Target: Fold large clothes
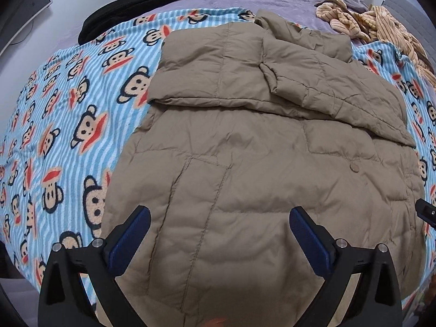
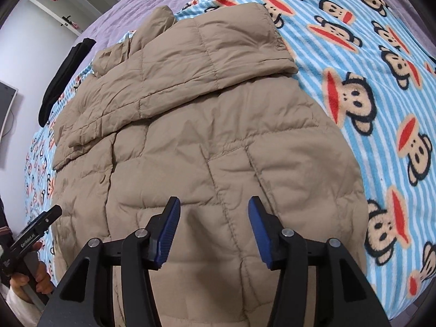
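While the left wrist view looks steeply down, the left gripper (image 1: pixel 219 234) has its blue-padded fingers (image 1: pixel 130 238) spread wide with nothing between them, poised over the near hem of the tan quilted puffer jacket (image 1: pixel 259 147). That jacket lies flat on the blue-striped monkey-print fleece blanket (image 1: pixel 62 125) covering the bed, its upper part and sleeves already folded down across the chest. A black folded garment (image 1: pixel 136 8) and a heap of striped beige cloth (image 1: pixel 368 24) sit well apart, near the far edge.

From the right wrist view, the right gripper (image 2: pixel 214 231) is partly open, its fingers (image 2: pixel 169 231) also empty, above the same jacket's (image 2: pixel 190 141) lower panel; the blanket (image 2: pixel 381 95) shows to the right. At the left edge a hand (image 2: pixel 30 275) grips the other tool's handle.

Judging by this, one fold is finished and released, and the lengthwise fold is next. That calls for both grippers to drop to the hem corners, pinch the thick padding firmly, and carry it up over the folded part; puffy fabric may slip or spring back.
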